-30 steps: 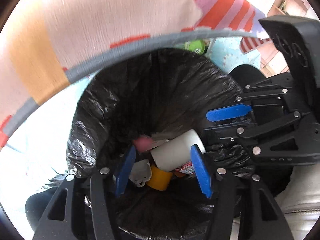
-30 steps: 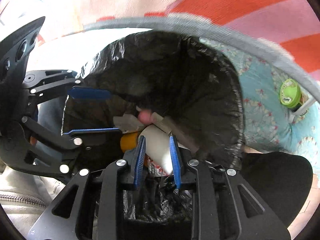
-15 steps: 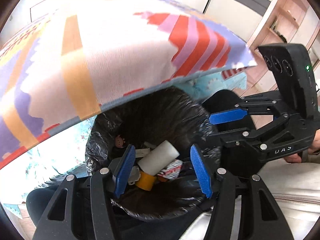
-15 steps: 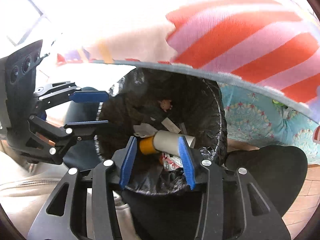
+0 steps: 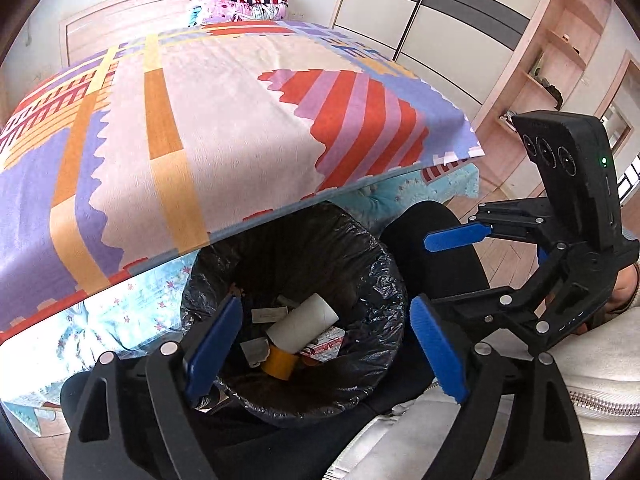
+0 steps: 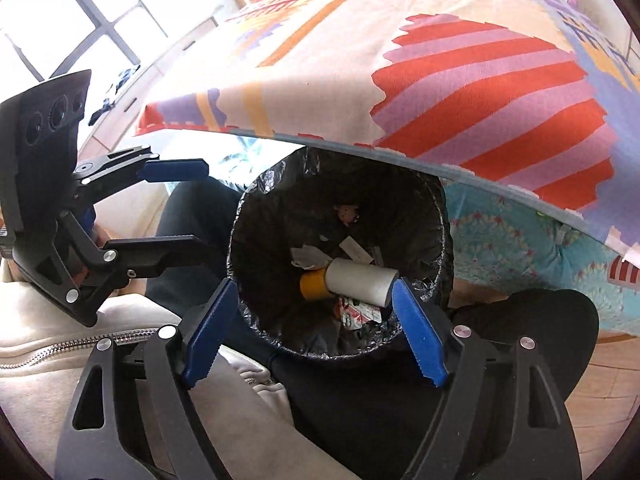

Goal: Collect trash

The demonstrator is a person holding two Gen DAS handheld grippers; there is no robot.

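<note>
1. In the lower middle of the left wrist view, stood over the black-lined trash bin (image 5: 372,280) with the left gripper (image 5: 326,352) spread wide and holding nothing, blue pads (image 5: 212,340) flanking the bin's mouth. Lying inside, in the lower centre: a white paper roll (image 5: 302,322), a yellow tape roll (image 5: 280,362) just beside it, a red-and-white wrapper (image 5: 326,342) and paper scraps.
2. At the right of that view, seen side-on: the right gripper (image 5: 444,268), also parted and empty. Filling the upper frame: the patterned blanket (image 5: 224,120), bare of visible litter.
3. In the centre of the right wrist view, the same bin (image 6: 434,216), framed from above by the right gripper (image 6: 310,332), fingers far apart, nothing between them; white roll (image 6: 360,282) and yellow roll (image 6: 312,286) touching at the bottom.
4. At the left of that view, the left gripper (image 6: 180,204), likewise open.
5. Judged as a deposit step just completed; next called for a search for remaining trash, or else none left.
</note>
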